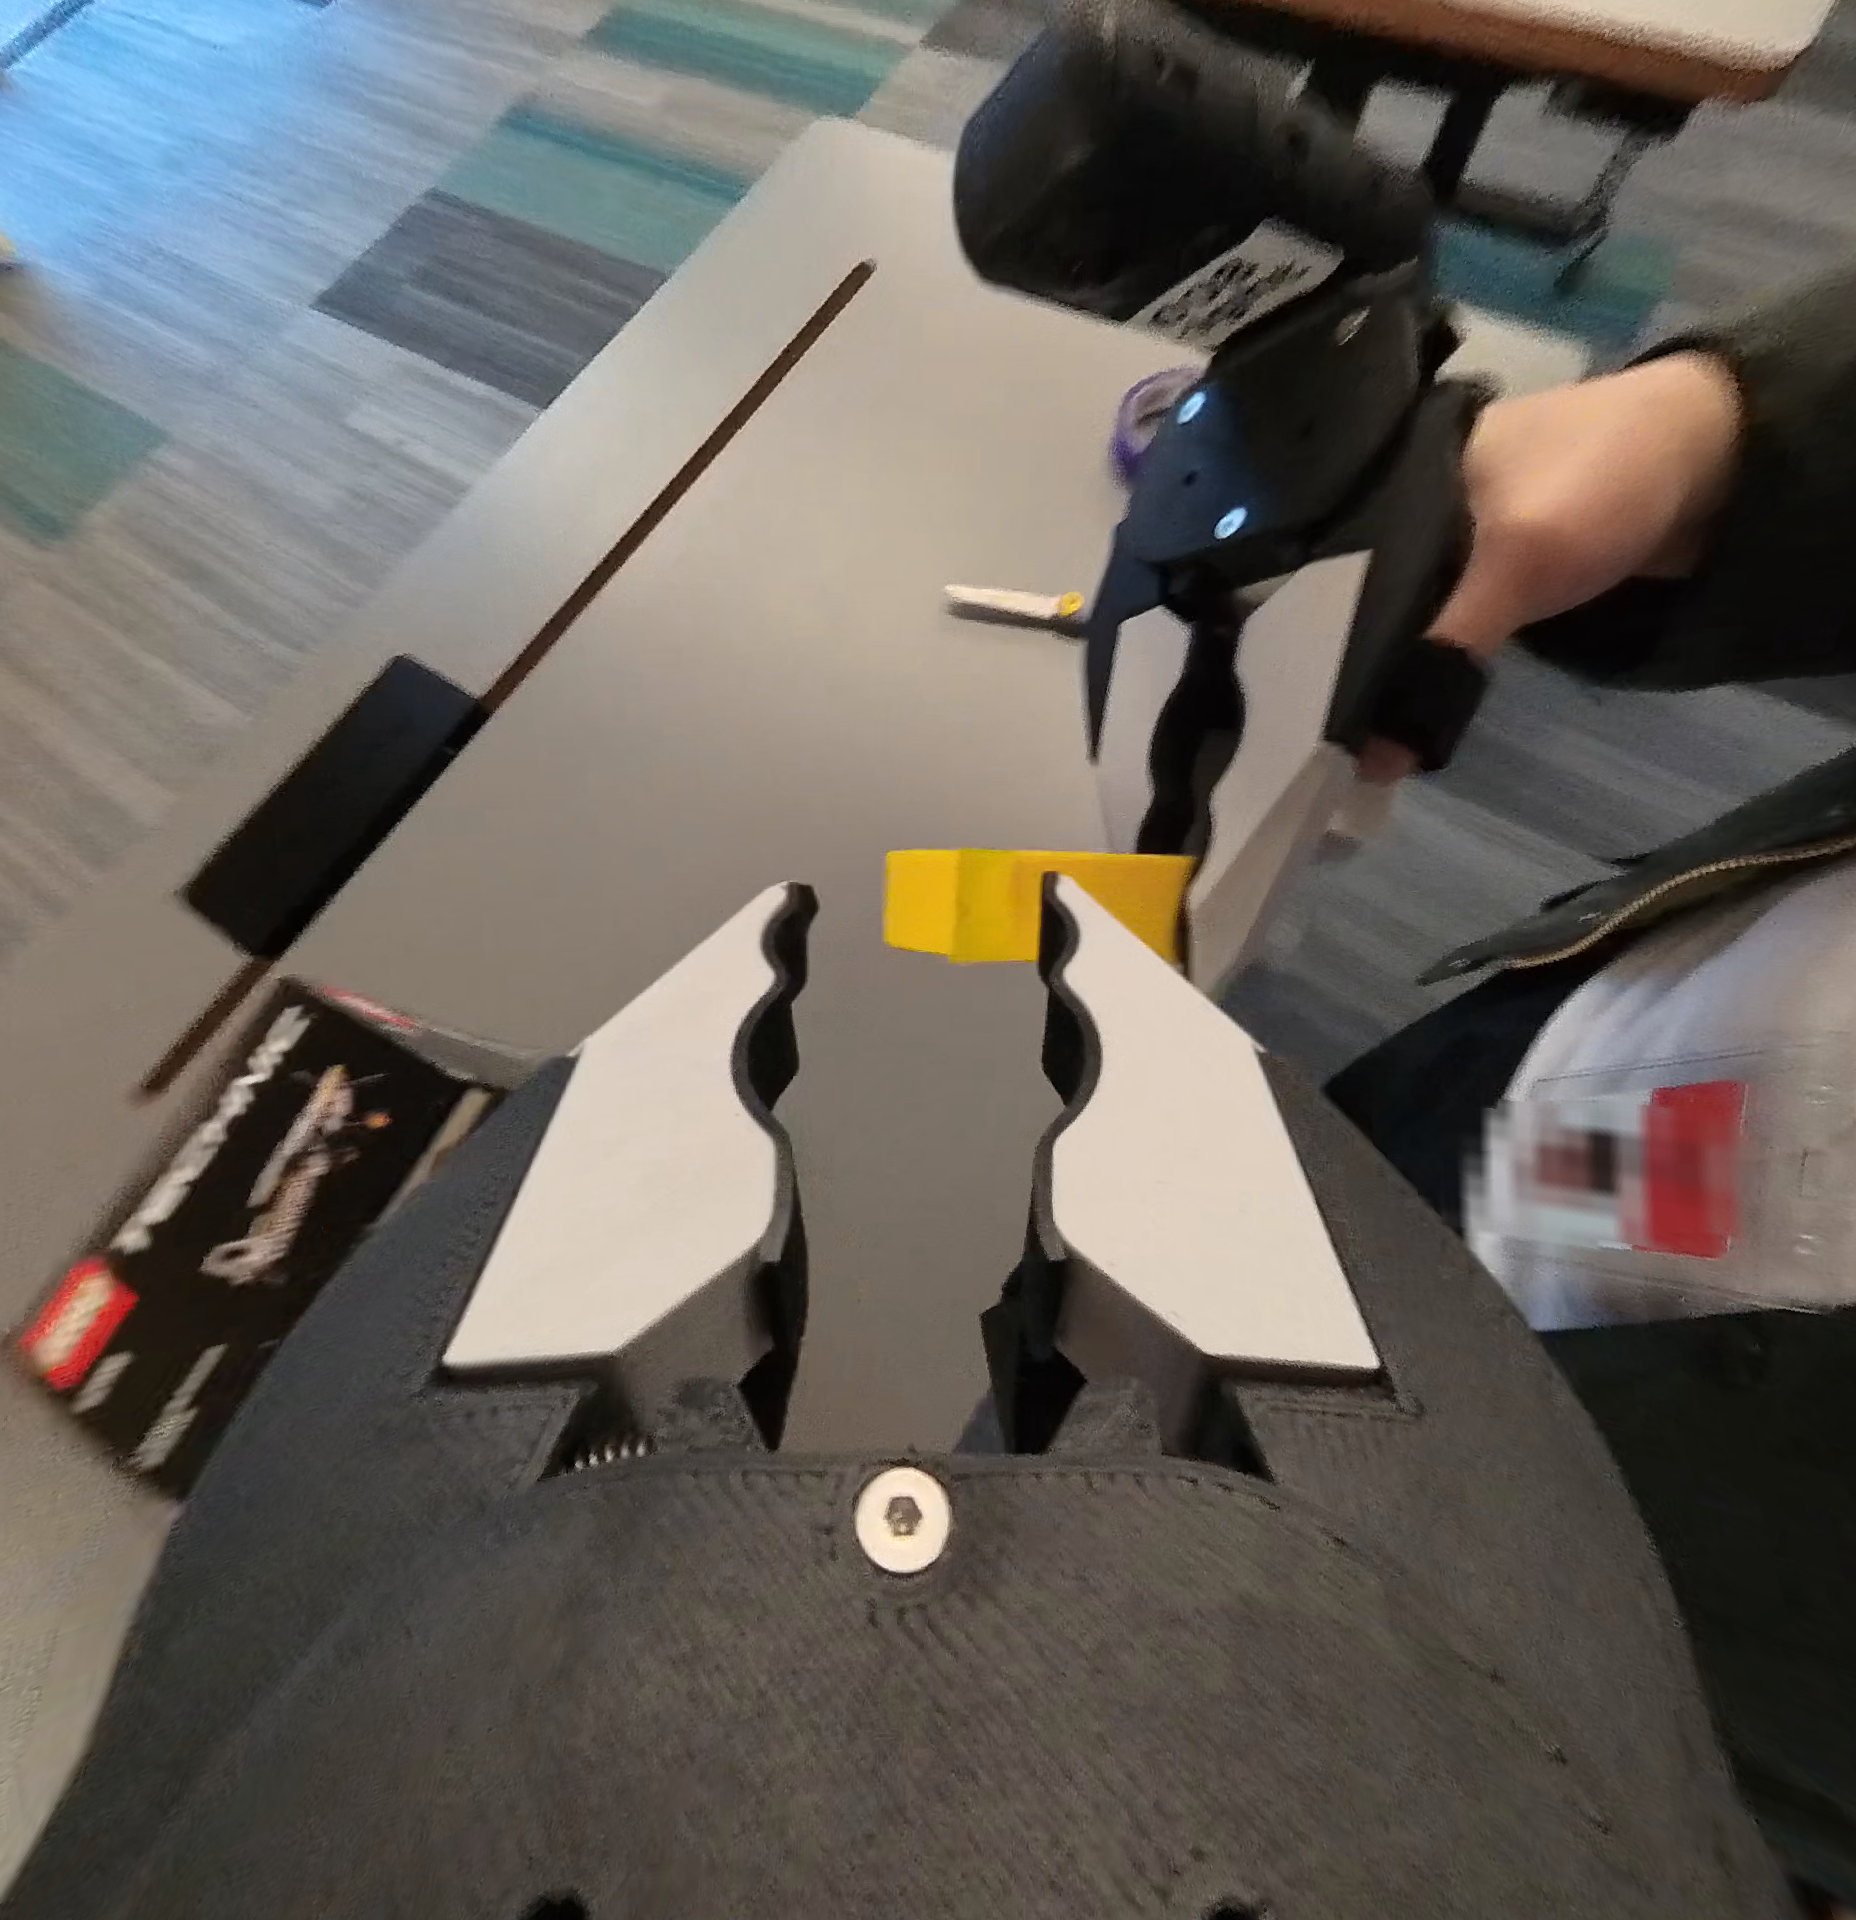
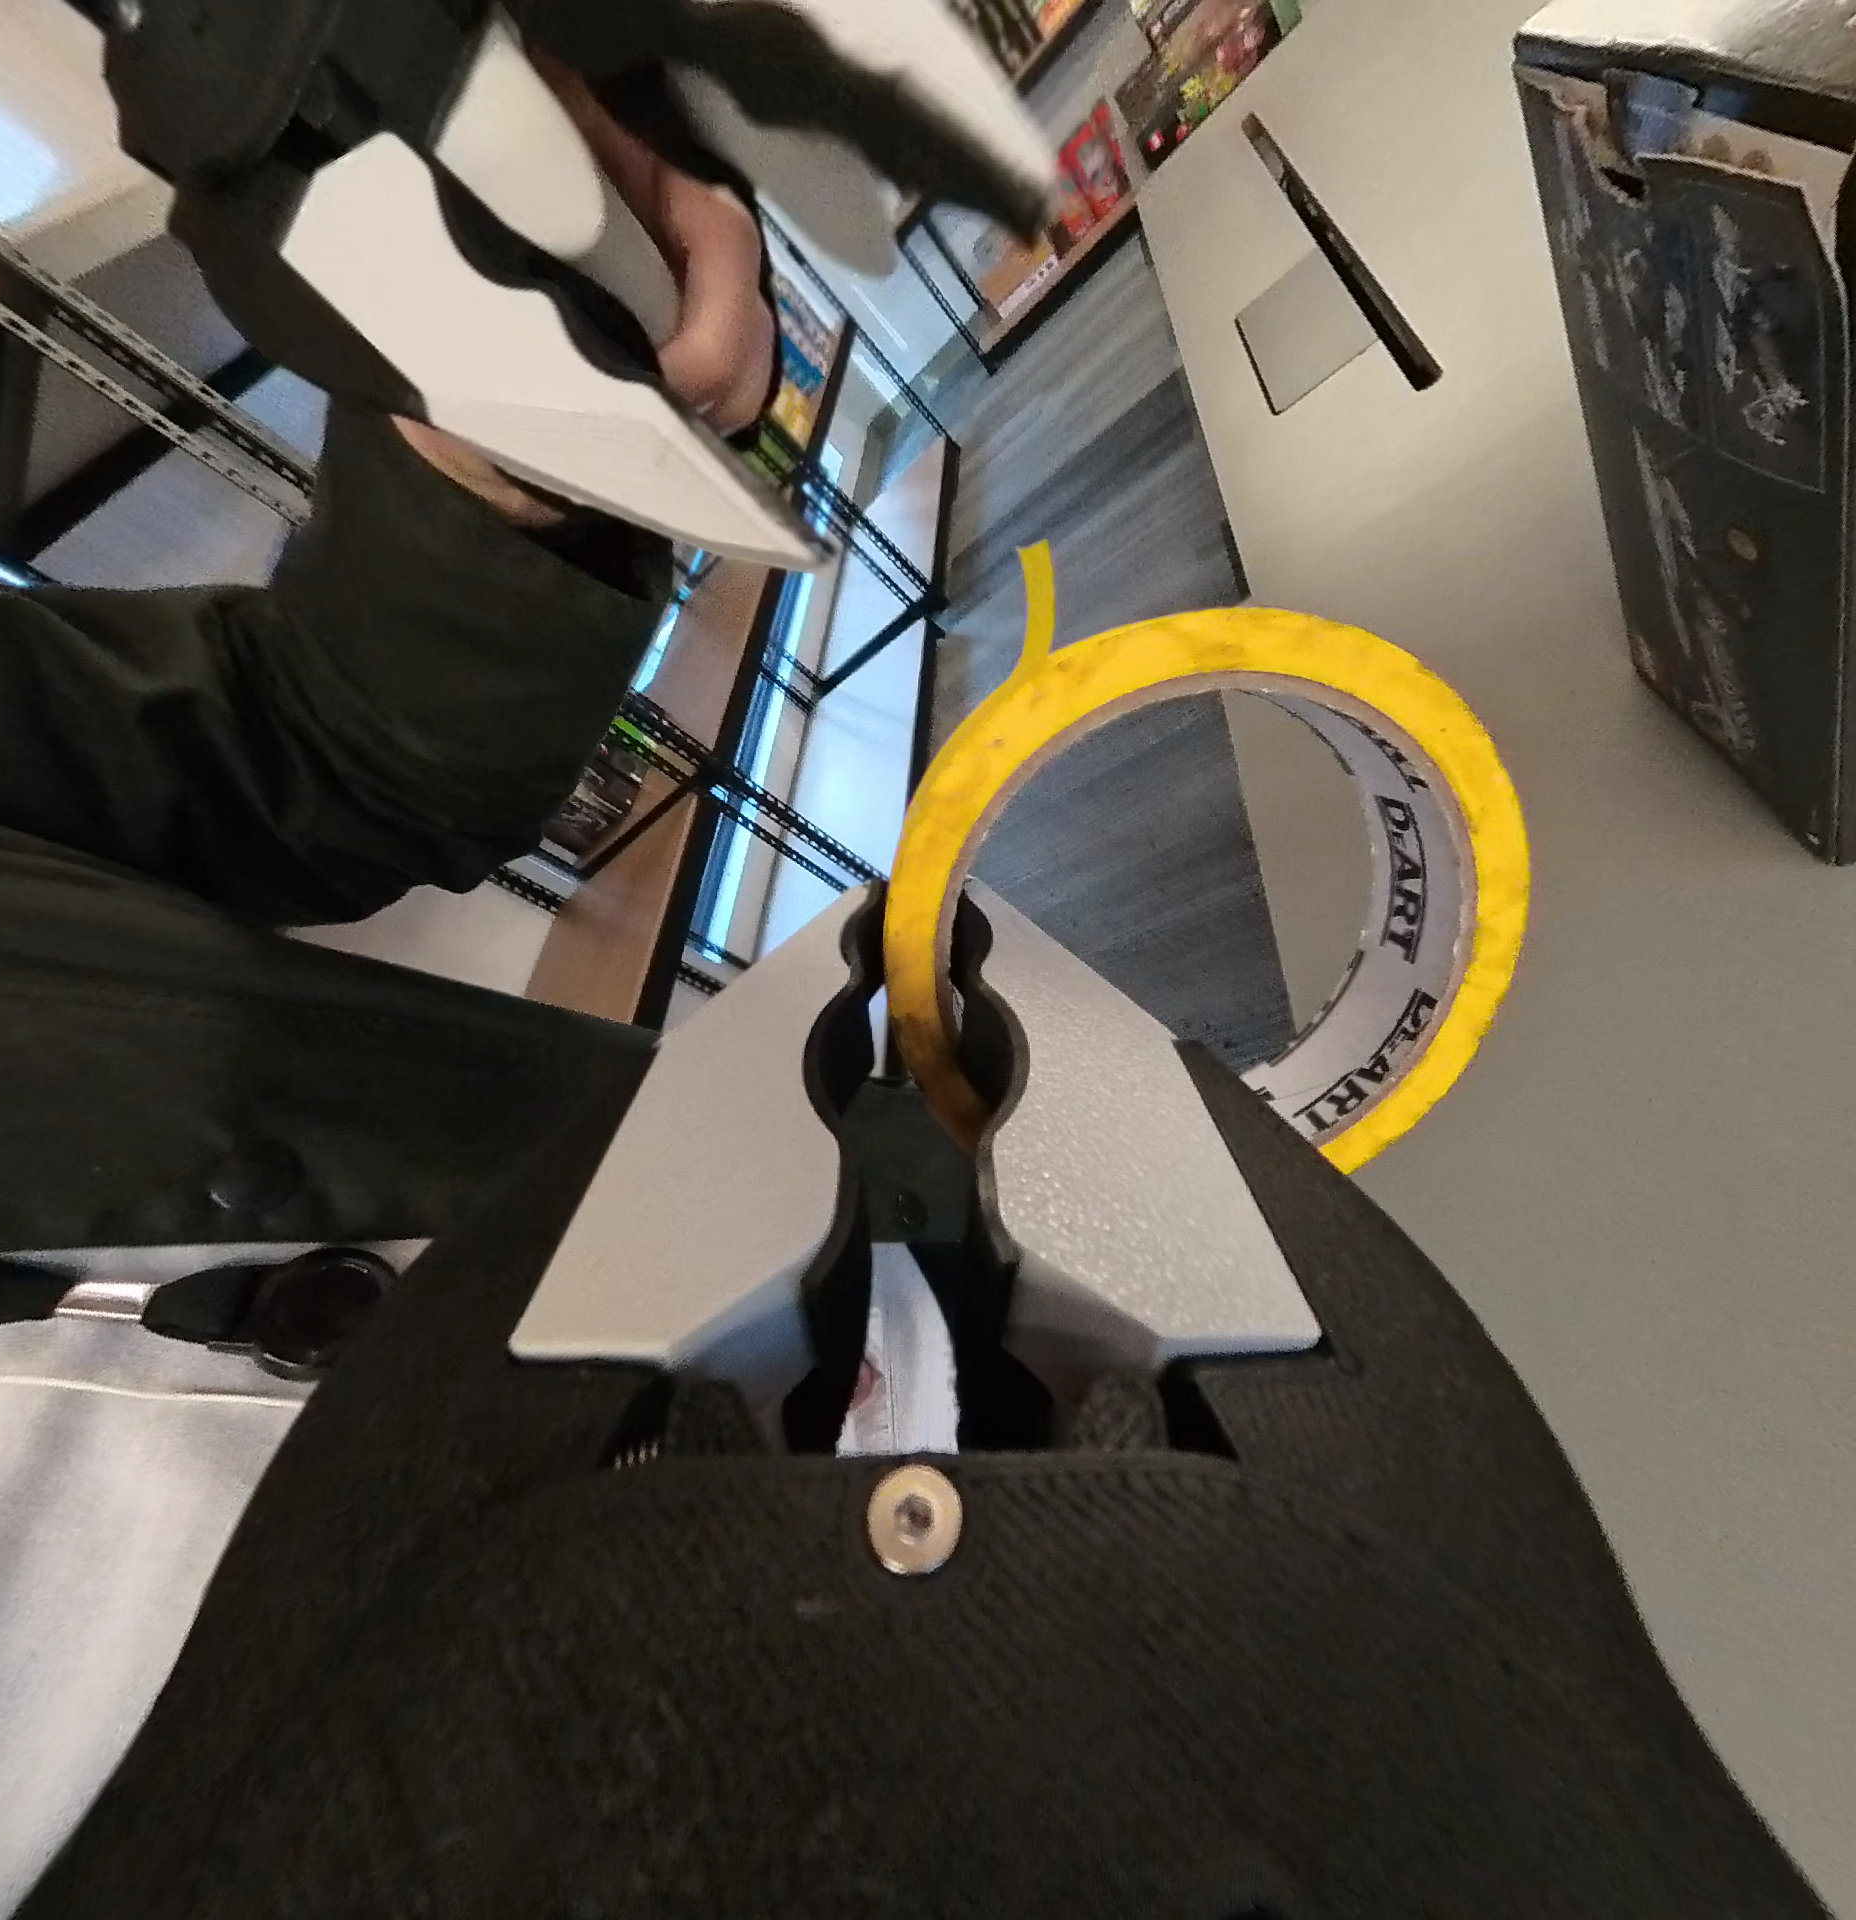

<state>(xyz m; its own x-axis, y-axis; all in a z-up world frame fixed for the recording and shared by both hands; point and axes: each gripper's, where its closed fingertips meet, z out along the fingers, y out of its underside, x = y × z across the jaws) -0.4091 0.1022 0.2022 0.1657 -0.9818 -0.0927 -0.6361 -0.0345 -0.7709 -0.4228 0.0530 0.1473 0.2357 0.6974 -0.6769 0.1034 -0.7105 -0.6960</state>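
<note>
we see a pale grey counter (image 1: 612,790) over a floor of grey and teal carpet squares (image 1: 280,208), with metal shelving (image 2: 758,748) in the background of the right wrist view. the right gripper (image 2: 919,966) is clamped on the rim of a roll of yellow tape (image 2: 1464,790), one finger inside the ring and one outside. the roll stands on edge at the counter's near side, its white core showing and a short loose end (image 2: 1038,603) curling up. the left gripper (image 1: 929,914) hangs with its fingers apart and nothing between them, just short of the roll. a black box (image 1: 228,1205) lies at the counter's left edge; its contents are hidden. a dark slot (image 1: 685,468) runs along the counter, and a small white piece (image 1: 1007,601) lies farther off. open counter lies between them.
</note>
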